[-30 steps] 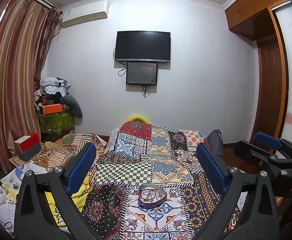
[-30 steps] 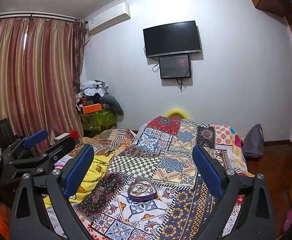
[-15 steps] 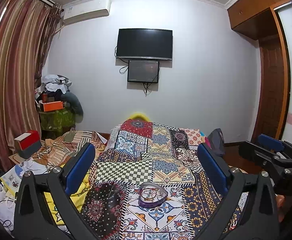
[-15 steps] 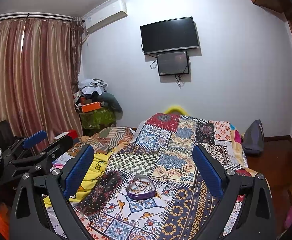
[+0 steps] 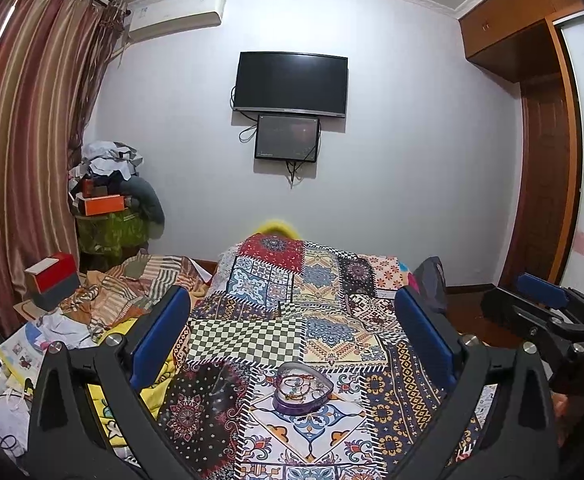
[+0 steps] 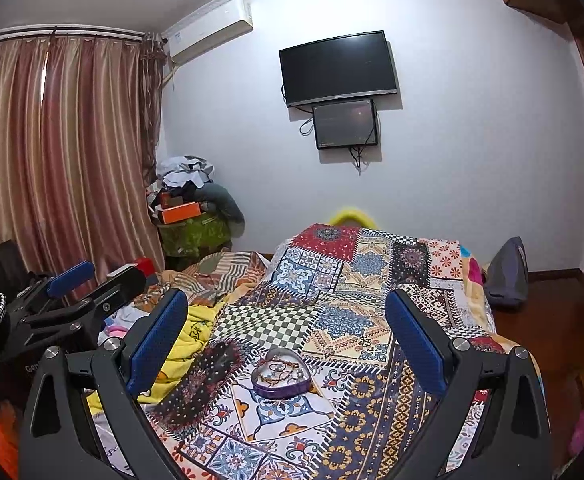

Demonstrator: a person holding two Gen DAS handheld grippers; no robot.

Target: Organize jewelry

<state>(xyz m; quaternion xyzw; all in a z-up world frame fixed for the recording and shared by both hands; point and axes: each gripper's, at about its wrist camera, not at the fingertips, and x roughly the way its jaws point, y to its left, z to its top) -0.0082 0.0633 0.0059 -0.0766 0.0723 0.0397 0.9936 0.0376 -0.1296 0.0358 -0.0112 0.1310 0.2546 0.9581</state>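
Bed [image 5: 331, 312] [image 6: 371, 280]: covered by a patchwork spread of many patterned panels, its far end toward the white wall. Along the bed's left edge lie rumpled striped and yellow bedclothes [image 5: 132, 292] [image 6: 196, 328].

Heart-shaped tin [image 5: 302, 393] [image 6: 282, 377]: purple wall, no lid on it, resting on the spread toward the near end of the bed, roughly midway between the side edges. It contains a tangle of jewelry [image 5: 300, 385] [image 6: 280, 371], rings and chains; single pieces cannot be told apart.

Room: a dark television [image 5: 290, 84] [image 6: 337, 68] is mounted on the far wall with a smaller screen [image 5: 287, 138] [image 6: 345, 124] just beneath it. An air conditioner [image 5: 176, 14] [image 6: 212, 30] sits high at the left. Striped curtains [image 5: 20, 160] [image 6: 64, 152] hang on the left side. A heap of clothes and boxes [image 5: 110, 192] [image 6: 190, 204] occupies the far left corner. A wooden wardrobe [image 5: 531, 80] stands at the right.

Left hand-held gripper [image 5: 292, 332] [image 6: 76, 284]: level, aimed along the bed, blue-padded jaws spread wide with nothing between them, held above the near end and clear of the tin.

Right hand-held gripper [image 6: 286, 332] [image 5: 543, 296]: same attitude beside it, jaws wide apart, nothing held, clear of the tin.
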